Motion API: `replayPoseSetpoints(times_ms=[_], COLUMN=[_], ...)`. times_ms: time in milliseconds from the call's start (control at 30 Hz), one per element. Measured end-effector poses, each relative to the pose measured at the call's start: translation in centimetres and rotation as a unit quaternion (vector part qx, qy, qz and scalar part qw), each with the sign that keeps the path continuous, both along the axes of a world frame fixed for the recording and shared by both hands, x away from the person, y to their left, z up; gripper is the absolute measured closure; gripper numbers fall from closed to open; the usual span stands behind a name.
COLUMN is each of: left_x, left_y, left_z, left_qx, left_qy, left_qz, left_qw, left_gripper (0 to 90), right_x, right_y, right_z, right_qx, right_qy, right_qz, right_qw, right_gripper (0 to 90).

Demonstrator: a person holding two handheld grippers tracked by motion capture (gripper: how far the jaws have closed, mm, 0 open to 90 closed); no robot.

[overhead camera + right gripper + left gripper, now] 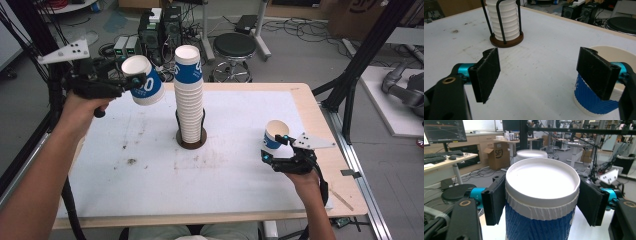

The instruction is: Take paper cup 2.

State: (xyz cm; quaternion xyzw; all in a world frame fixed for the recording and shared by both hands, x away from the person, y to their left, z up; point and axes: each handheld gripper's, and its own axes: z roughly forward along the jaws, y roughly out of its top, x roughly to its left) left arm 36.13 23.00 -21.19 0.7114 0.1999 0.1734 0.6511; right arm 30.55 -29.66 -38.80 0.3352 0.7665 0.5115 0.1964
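High view first: we see the left gripper (131, 80) raised above the far left part of the white table (150, 175), its jaws closed on a blue-and-white paper cup (145, 80) that is tilted with its open mouth toward the upper left. Just right of it stands a tall stack of cups (189, 95), upright in a black wire holder (191, 135) on a round brown base near the table's middle. At the right side, the right gripper (272, 147) sits low by a second cup (275, 135) that stands upright on the table; from here we cannot tell whether the jaws touch it. A black stool (235, 47) and some computer boxes (160, 27) lie on the floor beyond the far edge.

Left gripper view: we look straight at the held cup (541, 202), its white rim between the two black pads (495, 200), which press on its ribbed blue wall from both sides. Behind it the top of the stack of cups (531, 153) shows, with a cardboard box (496, 155) farther off.

Right gripper view: our jaws stand wide apart with bare table (536, 75) between them. The second cup (596, 100) stands upright at the right, partly behind the right pad (596, 72) and outside the gap. The stack of cups (505, 20) in the wire holder (506, 41) stands at the far left.
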Motion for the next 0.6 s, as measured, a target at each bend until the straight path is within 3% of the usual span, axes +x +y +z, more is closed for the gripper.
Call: replayPoseSetpoints(times_ms=[333, 600], left_x=[-0.7, -0.9], left_y=[-0.2, -0.8], left_z=[-3.5, -6.8], left_qx=[0.005, 0.014], left_qy=[-0.001, 0.016], left_qz=[-0.009, -0.021], left_qw=[0.9999, 0.9995], left_gripper=[29.9, 29.9], right_x=[-0.1, 0.0], right_y=[0.0, 0.2], right_z=[0.0, -0.2], right_qx=[-0.004, -0.007], right_qy=[-0.003, 0.002], right_qz=[0.000, 0.002], right_qw=[1.0000, 1.0000], right_gripper=[19.6, 19.6])
